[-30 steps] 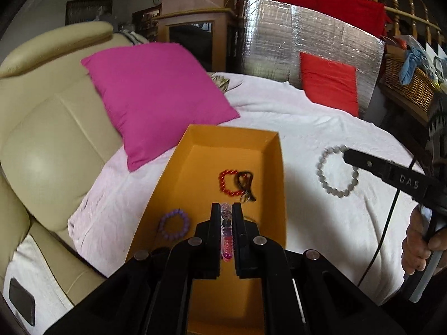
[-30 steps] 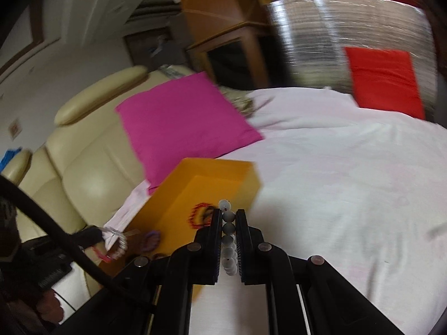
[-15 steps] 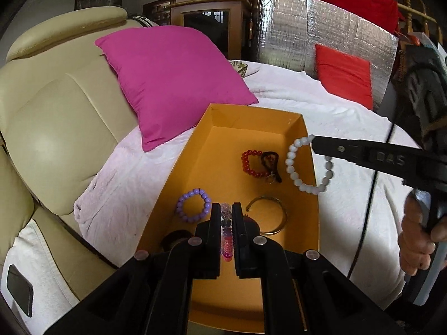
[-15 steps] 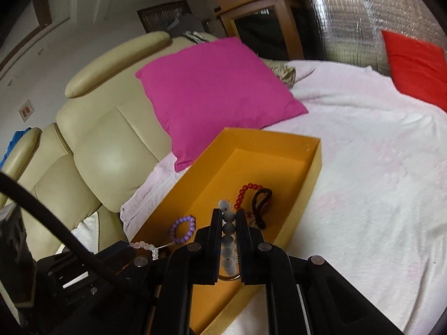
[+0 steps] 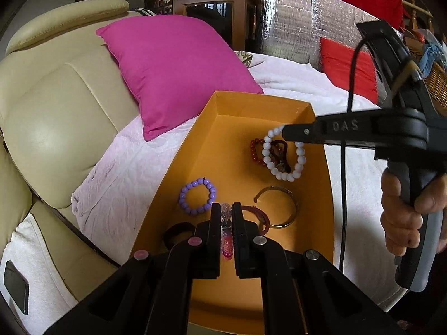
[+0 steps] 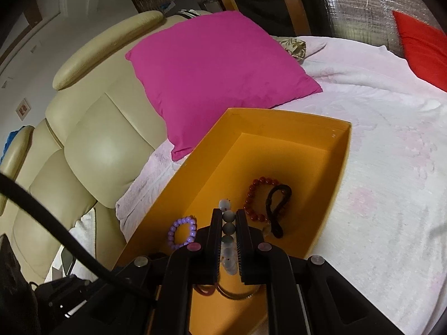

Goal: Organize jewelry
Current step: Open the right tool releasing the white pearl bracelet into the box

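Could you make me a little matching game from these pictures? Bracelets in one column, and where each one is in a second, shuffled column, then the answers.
Things:
1. white bead bracelet
2. purple bead bracelet
3. pink and clear bead bracelet
4. red bead bracelet

Places:
A. lying on the floor of the orange box, near its left wall
B. pinched in the left gripper
C. lying in the box beside a dark loop
D. hanging from the right gripper, above the box

Pairs: 1-D, 2-A, 3-B, 4-C
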Demonstrator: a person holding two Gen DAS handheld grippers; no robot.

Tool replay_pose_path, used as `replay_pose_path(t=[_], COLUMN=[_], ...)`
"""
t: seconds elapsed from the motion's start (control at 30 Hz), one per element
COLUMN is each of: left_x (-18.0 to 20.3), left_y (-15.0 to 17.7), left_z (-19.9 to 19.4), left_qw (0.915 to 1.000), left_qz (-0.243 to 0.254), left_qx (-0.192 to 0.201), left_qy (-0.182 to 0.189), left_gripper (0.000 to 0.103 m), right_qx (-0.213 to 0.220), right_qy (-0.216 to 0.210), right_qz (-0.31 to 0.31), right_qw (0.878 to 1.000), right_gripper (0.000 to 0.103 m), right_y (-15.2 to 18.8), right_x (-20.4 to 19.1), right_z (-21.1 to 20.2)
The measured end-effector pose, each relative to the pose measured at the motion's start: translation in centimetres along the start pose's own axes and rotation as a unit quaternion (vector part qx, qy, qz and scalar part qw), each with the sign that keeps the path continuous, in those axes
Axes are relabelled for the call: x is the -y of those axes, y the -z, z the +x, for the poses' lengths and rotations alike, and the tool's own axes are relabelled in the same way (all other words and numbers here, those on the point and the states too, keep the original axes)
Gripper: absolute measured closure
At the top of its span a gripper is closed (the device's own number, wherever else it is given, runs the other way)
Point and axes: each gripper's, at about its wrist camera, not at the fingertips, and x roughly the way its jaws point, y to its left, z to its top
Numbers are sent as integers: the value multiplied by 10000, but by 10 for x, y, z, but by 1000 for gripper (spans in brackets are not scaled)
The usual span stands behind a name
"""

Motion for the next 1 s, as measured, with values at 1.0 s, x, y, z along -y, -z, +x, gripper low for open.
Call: replay_pose_path(t=[1.0], left_x=[4], left_y=[18], left_z=[37], left_qw=[9988], left_qz=[44], left_qx=[-487], left_qy=[43], left_gripper=[96], right_qx=[-531], right_qy=[218], right_qz=[24], right_qw=[9983], right_gripper=[93], right_y=[-19], right_x=[-15], right_z=[70])
